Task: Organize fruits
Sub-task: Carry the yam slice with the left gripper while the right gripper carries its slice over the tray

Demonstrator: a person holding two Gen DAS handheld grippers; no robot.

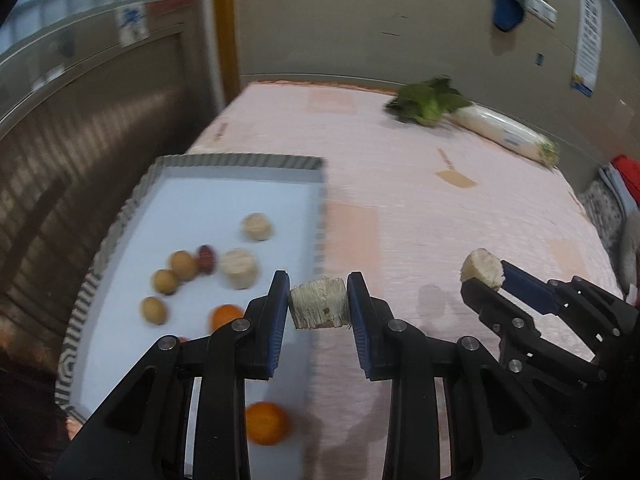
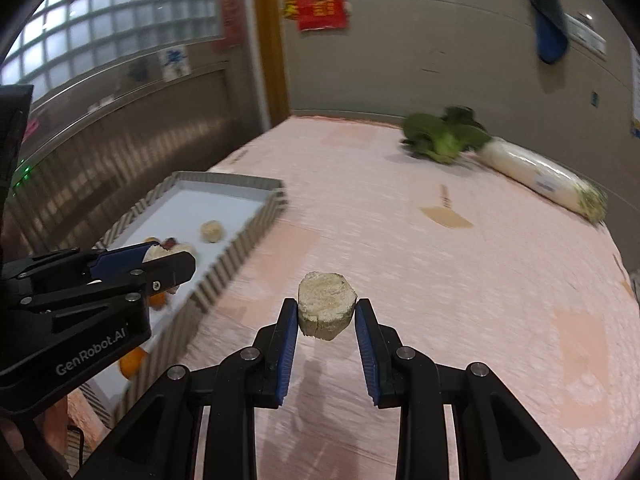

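While the tray (image 1: 120, 216) with its striped, corrugated rim sits at the left edge of the pink-clothed table (image 1: 420, 208), it holds several brown round fruits (image 1: 183, 265), a dark red one (image 1: 206, 258), two oranges (image 1: 266, 422) and two pale cut chunks (image 1: 257, 226). Just right of the tray's near corner, the left gripper (image 1: 318, 304) has its fingers (image 1: 279, 312) clamped on a pale, fibrous cut piece (image 1: 318, 307), pinched at the fingertips and held above the table by the tray's right rim. Further right, the right gripper (image 2: 327, 316) has its fingers (image 2: 365, 334) closed on a second pale chunk (image 2: 327, 307), lodged between the tips with its flat cut face upward, above bare cloth. Far right at the back lie a leafy green vegetable (image 1: 428, 102) and a wrapped white radish (image 1: 504, 132), touching each other.
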